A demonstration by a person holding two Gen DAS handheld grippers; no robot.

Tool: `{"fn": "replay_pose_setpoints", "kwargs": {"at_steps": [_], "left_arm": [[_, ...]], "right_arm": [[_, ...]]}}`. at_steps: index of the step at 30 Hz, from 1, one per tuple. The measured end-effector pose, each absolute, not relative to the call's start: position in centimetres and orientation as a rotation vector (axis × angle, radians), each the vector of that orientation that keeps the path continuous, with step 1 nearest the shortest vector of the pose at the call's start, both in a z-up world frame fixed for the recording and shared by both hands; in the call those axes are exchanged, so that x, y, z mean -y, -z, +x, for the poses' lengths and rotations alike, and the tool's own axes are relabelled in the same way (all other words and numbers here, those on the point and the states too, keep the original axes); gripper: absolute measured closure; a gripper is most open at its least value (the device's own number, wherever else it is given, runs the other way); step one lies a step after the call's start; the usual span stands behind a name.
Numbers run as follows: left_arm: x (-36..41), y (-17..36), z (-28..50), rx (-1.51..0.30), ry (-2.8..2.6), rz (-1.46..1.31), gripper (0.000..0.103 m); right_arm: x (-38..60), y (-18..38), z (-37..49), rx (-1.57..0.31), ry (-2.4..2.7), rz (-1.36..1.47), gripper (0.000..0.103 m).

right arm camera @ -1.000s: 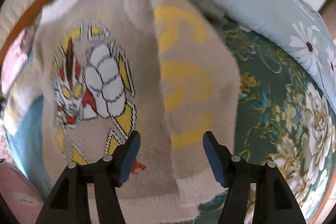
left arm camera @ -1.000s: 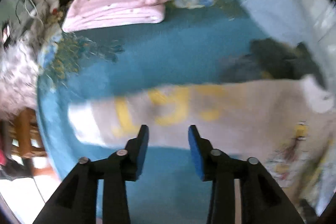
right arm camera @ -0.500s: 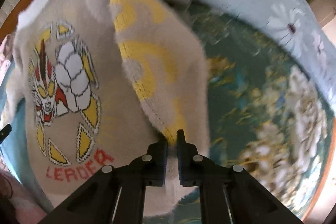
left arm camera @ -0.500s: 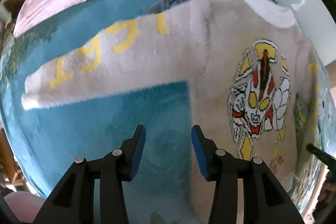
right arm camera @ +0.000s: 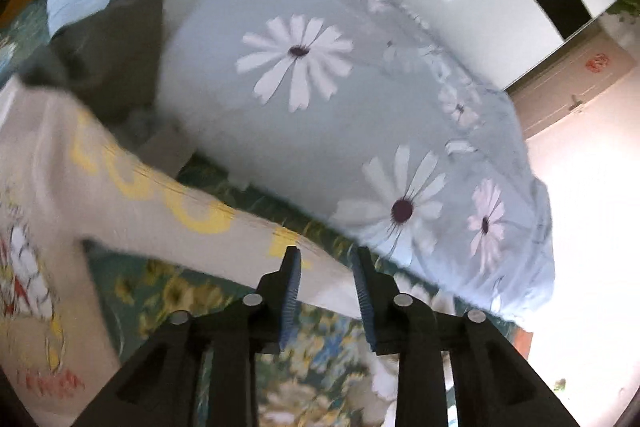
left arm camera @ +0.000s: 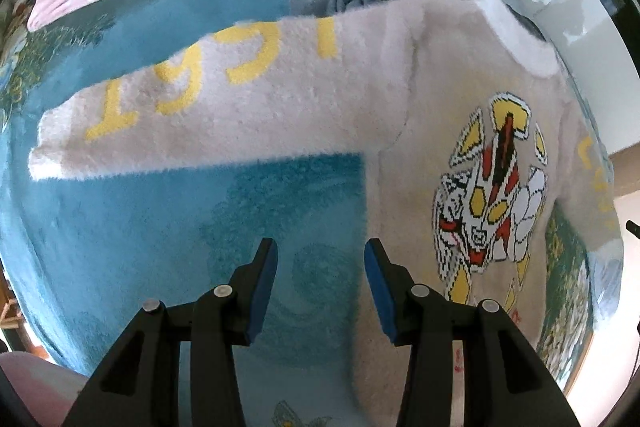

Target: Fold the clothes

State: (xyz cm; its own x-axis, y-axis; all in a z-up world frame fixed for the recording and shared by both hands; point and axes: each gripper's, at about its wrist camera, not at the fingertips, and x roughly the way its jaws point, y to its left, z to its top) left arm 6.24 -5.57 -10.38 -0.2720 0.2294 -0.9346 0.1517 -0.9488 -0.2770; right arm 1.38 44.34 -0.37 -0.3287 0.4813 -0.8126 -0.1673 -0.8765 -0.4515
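The fuzzy beige sweater (left arm camera: pixel 400 131) lay face up on the bed's teal floral blanket (left arm camera: pixel 168 227), its body to the right of the left hand-held gripper (left arm camera: pixel 320 281) and one numbered sleeve (left arm camera: pixel 208 95) stretched leftward across the far side. That gripper hovered with jaws apart and empty, its right finger just at the sweater's side edge. The right hand-held gripper (right arm camera: pixel 326 291) stood part-open astride the other sleeve (right arm camera: pixel 192 215); whether it pinched the cloth could not be told.
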Motion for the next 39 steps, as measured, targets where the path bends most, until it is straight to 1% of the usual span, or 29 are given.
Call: {"fn": "replay_pose_setpoints", "kwargs": {"at_steps": [2,3,4,5,6,7,9,10,12,14,15,18,19,21,24,25,26,27,28,29,30,31,32,33,37,39], "left_arm": [[5.7,10.6,6.1,0.520,-2.404,-1.875,0.057],[5.5,10.8,6.1,0.530,-2.387,-1.882,0.057],[5.4,10.9,6.0,0.540,-2.371,-1.888,0.057],[5.2,11.1,5.9,0.553,-2.350,-1.895,0.057],[4.8,11.5,5.8,0.576,-2.315,-1.904,0.057],[4.4,11.8,5.7,0.598,-2.279,-1.912,0.056],[3.7,12.7,5.6,0.633,-2.212,-1.939,0.052],[3.3,13.3,5.7,0.633,-2.190,-1.963,0.052],[2.8,13.9,5.7,0.590,-2.182,-2.001,0.049],[2.3,14.3,5.6,0.566,-2.178,-2.028,0.048],[2.1,14.4,5.5,0.560,-2.176,-2.037,0.044],[1.3,14.7,5.3,0.649,-2.124,-2.032,0.042],[0.9,15.0,5.4,0.683,-2.093,-2.040,0.042],[0.1,15.4,5.6,0.720,-2.061,-2.052,0.042],[-0.6,15.1,5.7,0.664,-2.075,-2.052,0.043],[-0.8,15.0,5.7,0.646,-2.079,-2.054,0.044],[-0.9,15.0,5.8,0.640,-2.080,-2.058,0.049],[-1.0,15.0,5.8,0.638,-2.079,-2.061,0.059],[-1.1,15.0,5.8,0.643,-2.069,-2.063,0.067],[-1.2,15.1,5.9,0.636,-2.068,-2.069,0.073],[-1.2,15.1,5.9,0.629,-2.069,-2.073,0.078],[-1.2,14.9,5.9,0.619,-2.078,-2.068,0.080],[-1.3,14.8,5.9,0.612,-2.087,-2.063,0.085],[-1.3,14.5,6.0,0.613,-2.093,-2.054,0.087],[-1.5,13.4,6.1,0.620,-2.112,-2.019,0.089],[-1.5,13.0,6.2,0.630,-2.111,-2.009,0.090]], "right_arm": [[-43.6,-0.4,1.6,0.378,-2.278,-1.466,0.070],[-43.1,-0.7,1.9,0.356,-2.303,-1.440,0.068],[-42.4,-0.9,2.4,0.314,-2.344,-1.429,0.060],[-41.7,-0.5,3.1,0.228,-2.405,-1.448,0.055],[-41.0,0.2,3.9,0.121,-2.465,-1.484,0.043],[-40.1,1.5,4.8,-0.017,-2.521,-1.552,0.038],[-38.4,5.6,6.5,-0.305,-2.549,-1.768,0.038],[-37.5,7.7,7.4,-0.407,-2.522,-1.861,0.038],[-36.0,11.2,9.1,-0.500,-2.448,-1.969,0.038],[-35.3,13.3,10.5,-0.581,-2.392,-1.994,0.038],[-35.4,14.0,11.1,-0.640,-2.367,-1.988,0.038],[-35.7,15.4,12.3,-0.836,-2.294,-1.978,0.038],[-35.5,15.7,12.5,-0.873,-2.279,-1.986,0.038],[-34.8,16.1,12.8,-0.889,-2.271,-2.008,0.038],[-34.0,15.8,12.8,-0.874,-2.276,-2.013,0.037],[-33.9,15.7,12.8,-0.878,-2.269,-2.013,0.039],[-33.7,15.5,12.9,-0.883,-2.257,-2.013,0.040],[-33.6,15.4,12.9,-0.888,-2.246,-2.012,0.049],[-33.5,15.3,12.9,-0.893,-2.235,-2.011,0.063],[-33.3,15.1,13.0,-0.888,-2.222,-2.013,0.070],[-33.1,15.0,13.1,-0.871,-2.208,-2.016,0.082],[-32.9,14.8,13.3,-0.862,-2.198,-2.017,0.087],[-32.7,14.5,13.5,-0.869,-2.196,-2.014,0.087],[-32.7,14.2,13.7,-0.882,-2.195,-2.009,0.089],[-32.3,12.8,14.3,-0.949,-2.192,-2.008,0.091],[-32.1,11.9,14.3,-0.931,-2.213,-2.015,0.092]]}}
